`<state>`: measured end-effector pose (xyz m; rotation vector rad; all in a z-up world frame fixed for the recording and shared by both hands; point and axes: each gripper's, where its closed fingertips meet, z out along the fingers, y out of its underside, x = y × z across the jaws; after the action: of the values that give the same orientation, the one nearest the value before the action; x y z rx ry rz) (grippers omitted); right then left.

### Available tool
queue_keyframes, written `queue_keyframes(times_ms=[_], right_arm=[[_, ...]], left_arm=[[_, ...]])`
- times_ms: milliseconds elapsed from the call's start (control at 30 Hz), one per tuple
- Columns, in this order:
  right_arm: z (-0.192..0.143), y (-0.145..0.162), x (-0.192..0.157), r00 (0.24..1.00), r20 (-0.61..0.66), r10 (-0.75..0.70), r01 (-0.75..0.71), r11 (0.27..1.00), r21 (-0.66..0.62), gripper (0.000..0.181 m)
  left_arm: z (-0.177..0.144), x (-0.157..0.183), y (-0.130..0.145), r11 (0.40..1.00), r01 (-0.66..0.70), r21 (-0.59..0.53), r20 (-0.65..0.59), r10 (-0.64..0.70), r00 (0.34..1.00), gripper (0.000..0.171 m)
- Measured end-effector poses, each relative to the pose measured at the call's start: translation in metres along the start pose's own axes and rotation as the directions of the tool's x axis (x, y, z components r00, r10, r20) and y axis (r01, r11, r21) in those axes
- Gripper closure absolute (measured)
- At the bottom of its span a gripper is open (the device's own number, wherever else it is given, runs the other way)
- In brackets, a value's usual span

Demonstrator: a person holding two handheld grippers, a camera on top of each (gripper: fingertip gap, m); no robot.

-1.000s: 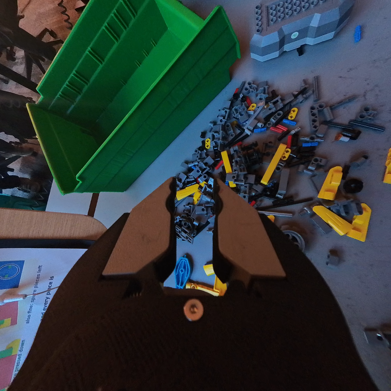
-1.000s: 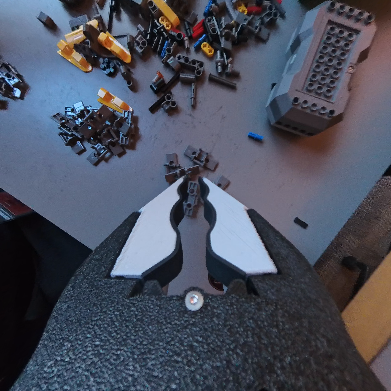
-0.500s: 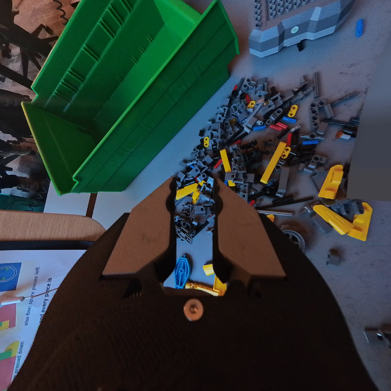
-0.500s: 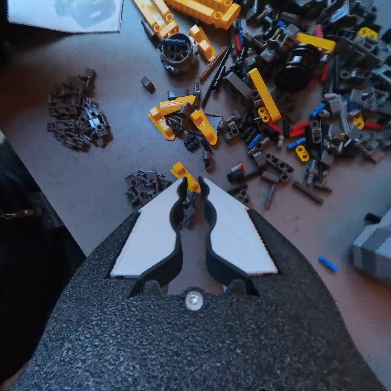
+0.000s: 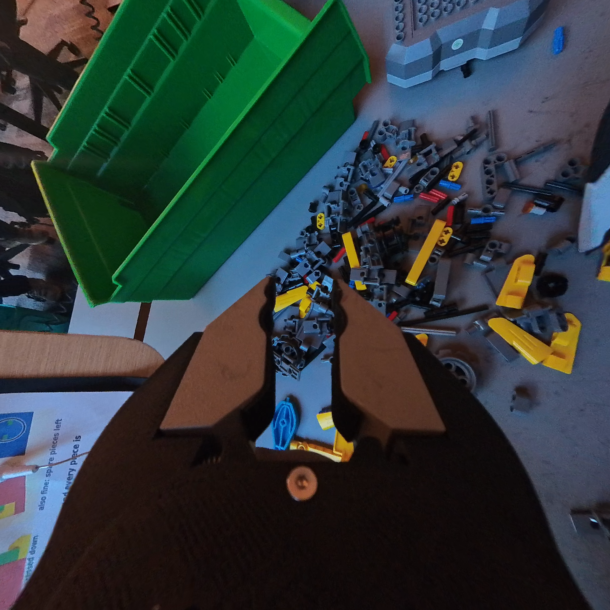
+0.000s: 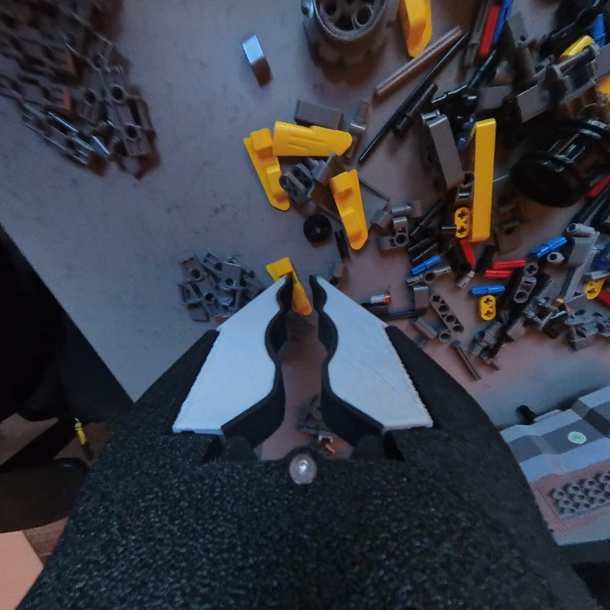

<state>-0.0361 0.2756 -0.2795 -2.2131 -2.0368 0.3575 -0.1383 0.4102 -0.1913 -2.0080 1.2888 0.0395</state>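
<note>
My left tool [image 5: 303,286] is hanging open over the near end of the brick pile [image 5: 389,224], holding nothing, with the green bin [image 5: 185,138] at upper left. My right tool [image 6: 299,280] has its jaws a little apart. Can't tell if they're pinching anything; a yellow piece [image 6: 290,284] shows in the gap, small grey pile [image 6: 214,287] just left.
</note>
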Motion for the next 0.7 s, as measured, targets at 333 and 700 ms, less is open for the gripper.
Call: queue_keyframes(times_ms=[333, 700], right_arm=[[0.005, -0.028, 0.034, 0.995, -0.098, -0.021, 0.020, 1.000, -0.008, 0.181], [-0.037, 0.020, 0.039, 0.988, -0.121, 0.094, -0.089, 0.995, 0.046, 0.174]], left_arm=[[0.001, 0.000, 0.001, 1.000, -0.009, -0.004, 0.004, 0.009, 1.000, 0.142], [-0.001, 0.000, 0.000, 1.000, -0.008, 0.007, 0.002, 0.008, 1.000, 0.142]])
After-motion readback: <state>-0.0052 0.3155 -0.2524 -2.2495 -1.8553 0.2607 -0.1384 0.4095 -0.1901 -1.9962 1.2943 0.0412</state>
